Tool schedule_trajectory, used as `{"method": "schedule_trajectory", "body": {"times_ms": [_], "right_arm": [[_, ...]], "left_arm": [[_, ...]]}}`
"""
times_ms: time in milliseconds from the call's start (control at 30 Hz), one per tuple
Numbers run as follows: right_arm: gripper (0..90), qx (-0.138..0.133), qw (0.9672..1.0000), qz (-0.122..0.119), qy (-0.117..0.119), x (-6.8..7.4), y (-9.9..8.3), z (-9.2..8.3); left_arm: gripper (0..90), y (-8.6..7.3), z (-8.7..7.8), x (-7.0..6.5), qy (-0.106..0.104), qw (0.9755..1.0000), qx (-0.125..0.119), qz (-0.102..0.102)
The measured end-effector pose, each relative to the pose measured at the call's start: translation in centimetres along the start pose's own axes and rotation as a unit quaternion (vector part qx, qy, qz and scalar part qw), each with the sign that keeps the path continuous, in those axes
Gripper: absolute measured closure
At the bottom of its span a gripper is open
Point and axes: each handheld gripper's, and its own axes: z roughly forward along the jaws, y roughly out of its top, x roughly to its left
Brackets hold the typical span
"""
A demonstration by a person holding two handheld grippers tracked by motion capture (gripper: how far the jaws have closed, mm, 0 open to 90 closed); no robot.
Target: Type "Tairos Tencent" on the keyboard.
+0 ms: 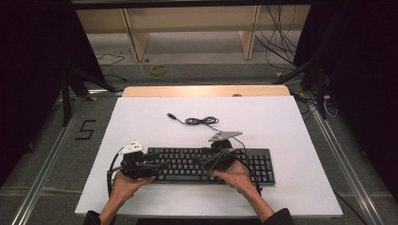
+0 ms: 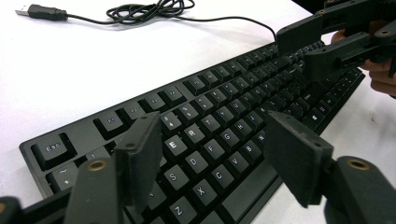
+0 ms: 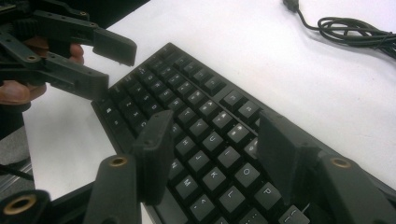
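A black keyboard [image 1: 185,164] lies near the front of the white table top [image 1: 281,122]. Its cable [image 1: 202,121] is coiled behind it and ends in a USB plug [image 1: 172,115]. My left gripper [image 1: 157,161] hovers over the keyboard's left end, pointing right, jaws open and empty. In the left gripper view the left gripper [image 2: 212,140] frames the letter keys of the keyboard [image 2: 219,93], with the right gripper [image 2: 303,51] beyond. My right gripper [image 1: 205,161] is over the middle, pointing left, open. In the right gripper view the right gripper [image 3: 215,135] stands above the keyboard [image 3: 196,88], facing the left gripper [image 3: 112,67].
The coiled cable [image 2: 149,9] lies on bare white surface behind the keyboard, and the cable [image 3: 355,30] appears again at the upper right of the right gripper view. A wooden edge [image 1: 206,90] borders the table's far side. Dark stand legs [image 1: 70,93] flank the table on the floor.
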Motion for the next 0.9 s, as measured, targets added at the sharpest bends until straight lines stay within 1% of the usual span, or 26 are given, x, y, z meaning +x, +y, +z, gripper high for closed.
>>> {"method": "schedule_trajectory", "body": {"times_ms": [233,367,500,600,833,900], "right_arm": [[43.8,-0.012,0.9999,0.001,0.001,0.0,-0.2,-0.5],[42.8,-0.017,0.9998,0.003,0.002,0.0,-0.5,-0.8],[42.5,-0.022,0.9997,0.004,0.003,-0.1,-0.7,-1.1],[42.1,-0.023,0.9997,0.004,0.005,-0.1,-0.8,-1.3],[42.0,-0.023,0.9997,0.004,0.004,0.0,-1.0,-1.4],[41.8,-0.023,0.9997,0.003,0.004,0.0,-1.1,-1.4]], "left_arm": [[46.8,0.2,0.1,0.0,-0.001,1.0,0.008,0.005],[52.8,0.4,0.4,-0.1,0.002,0.9997,0.019,0.013],[61.3,0.8,0.6,-0.1,0.0,0.9996,0.028,0.008],[68.7,1.1,0.8,-0.1,0.003,0.9994,0.035,0.005],[81.5,1.5,1.8,-0.1,0.012,0.9978,0.062,0.02],[84.1,1.5,2.0,-0.1,0.011,0.9973,0.069,0.025]]}}
